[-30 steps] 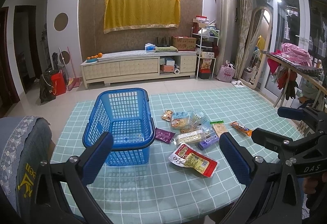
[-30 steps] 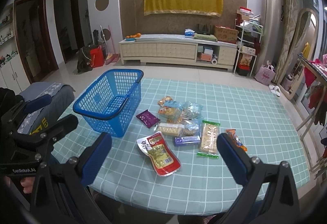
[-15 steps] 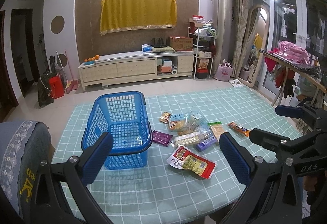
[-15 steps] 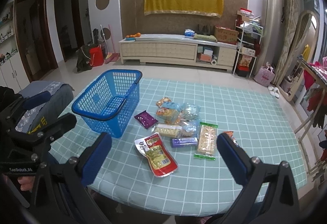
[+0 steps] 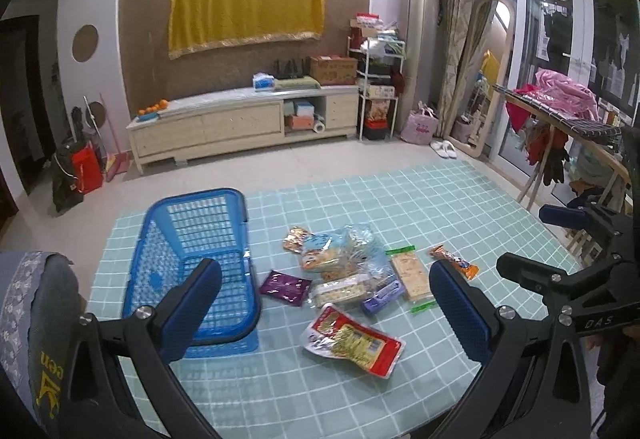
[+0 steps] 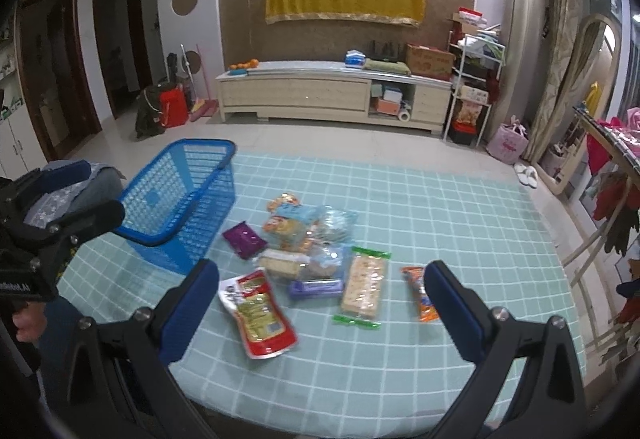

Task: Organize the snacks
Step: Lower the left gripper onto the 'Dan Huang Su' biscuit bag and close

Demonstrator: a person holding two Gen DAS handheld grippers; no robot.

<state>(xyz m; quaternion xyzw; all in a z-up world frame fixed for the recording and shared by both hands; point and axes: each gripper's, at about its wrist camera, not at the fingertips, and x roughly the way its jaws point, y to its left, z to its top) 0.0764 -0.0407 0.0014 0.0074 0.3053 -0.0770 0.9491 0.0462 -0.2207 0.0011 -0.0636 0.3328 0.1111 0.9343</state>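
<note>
- So, left gripper (image 5: 324,305): fingers spread wide, holding nothing, hovering above the bench (image 5: 460,207).
- Right gripper (image 6: 320,307): same deal, wide apart and empty.
- Snacks (image 6: 312,239) sit piled mid-bench, just beside the blue basket (image 6: 180,195).

- Warm indoor ceiling light, moderately bright; lamp reflections glare in the glass doors (image 5: 560,39) on the right.
- Both fisheye views bend straight lines, with black vignette corners.
- The right wrist view is softly blurred; the left is sharper.
- The basket (image 5: 192,271) casts a faint shadow toward the table's (image 5: 440,207) near edge.
</note>
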